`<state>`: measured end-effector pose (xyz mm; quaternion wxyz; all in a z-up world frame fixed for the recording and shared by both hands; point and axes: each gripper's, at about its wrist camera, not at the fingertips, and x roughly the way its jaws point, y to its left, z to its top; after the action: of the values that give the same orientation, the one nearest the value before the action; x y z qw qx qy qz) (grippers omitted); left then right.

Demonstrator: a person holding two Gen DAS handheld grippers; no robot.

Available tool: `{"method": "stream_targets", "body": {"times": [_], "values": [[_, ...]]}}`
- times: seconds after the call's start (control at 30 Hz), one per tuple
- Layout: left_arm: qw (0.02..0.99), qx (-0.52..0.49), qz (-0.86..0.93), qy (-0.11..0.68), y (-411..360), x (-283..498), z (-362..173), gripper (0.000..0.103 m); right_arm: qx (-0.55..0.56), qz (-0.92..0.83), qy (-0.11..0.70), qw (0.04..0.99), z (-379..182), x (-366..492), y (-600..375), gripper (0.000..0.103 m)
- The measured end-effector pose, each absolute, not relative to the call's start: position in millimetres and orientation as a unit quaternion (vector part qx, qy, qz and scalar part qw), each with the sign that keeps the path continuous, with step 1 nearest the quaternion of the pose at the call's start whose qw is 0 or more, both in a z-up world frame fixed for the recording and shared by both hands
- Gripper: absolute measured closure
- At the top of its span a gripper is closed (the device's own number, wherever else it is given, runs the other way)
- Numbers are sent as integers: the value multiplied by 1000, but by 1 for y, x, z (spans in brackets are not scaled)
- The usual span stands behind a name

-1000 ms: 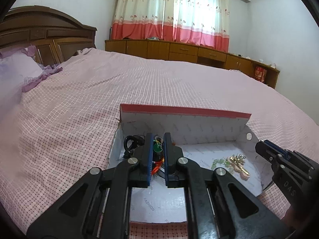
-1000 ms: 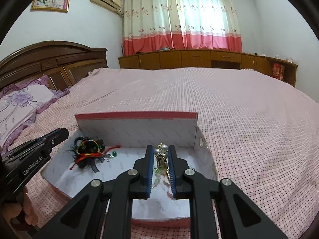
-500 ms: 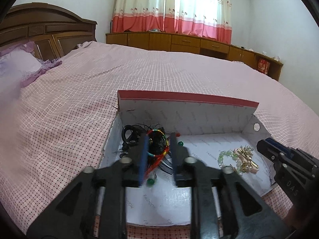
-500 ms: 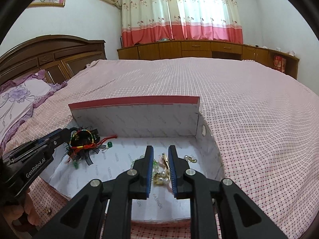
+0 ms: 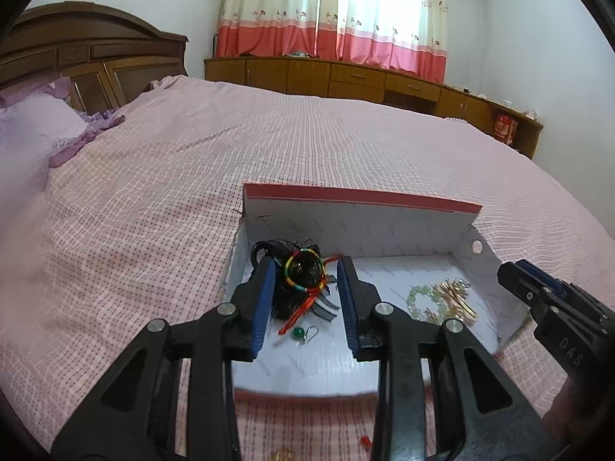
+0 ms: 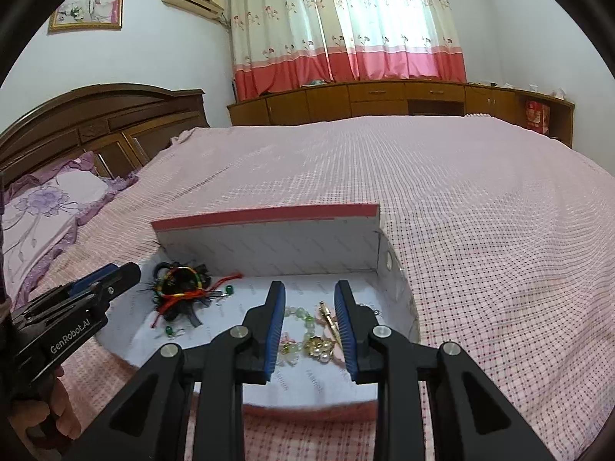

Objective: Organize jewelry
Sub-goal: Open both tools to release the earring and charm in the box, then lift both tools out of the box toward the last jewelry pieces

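Observation:
A white box lid (image 5: 315, 368) with a red rim lies on the bed and holds jewelry. A dark tangle of cords with a multicolour bracelet (image 5: 301, 274) lies at its left; a green bead earring (image 5: 298, 333) lies in front. Green beads and gold pieces (image 5: 442, 299) lie at its right. My left gripper (image 5: 305, 269) is open, its fingers either side of the tangle, above it. My right gripper (image 6: 309, 292) is open over the green beads and gold clip (image 6: 311, 330). The tangle also shows in the right wrist view (image 6: 180, 288).
The lid (image 6: 269, 242) sits on a pink checked bedspread (image 6: 480, 230). A small red bead (image 5: 365, 440) and a gold piece (image 5: 282, 455) lie on the bedspread in front of the lid. Pillows (image 6: 42, 215) and a wooden headboard are at the left, cabinets at the back.
Both grippers have opened and let go of their jewelry, which now lies in the lid. Both have pulled back and up a little.

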<state>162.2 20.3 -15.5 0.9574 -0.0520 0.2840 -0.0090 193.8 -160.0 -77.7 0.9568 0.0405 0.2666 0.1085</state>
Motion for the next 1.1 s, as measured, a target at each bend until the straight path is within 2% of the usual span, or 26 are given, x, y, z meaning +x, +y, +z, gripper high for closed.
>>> {"method": "stream_targets", "body": {"times": [0.57,1.1], "values": [[936,-74,-24,343,35,104,-3,76,58,138,289,946,-60,117,-151,73],[909,-61,-16,412,41,85,-28,76,59,160,346,923,-90,80,-137,73]]}}
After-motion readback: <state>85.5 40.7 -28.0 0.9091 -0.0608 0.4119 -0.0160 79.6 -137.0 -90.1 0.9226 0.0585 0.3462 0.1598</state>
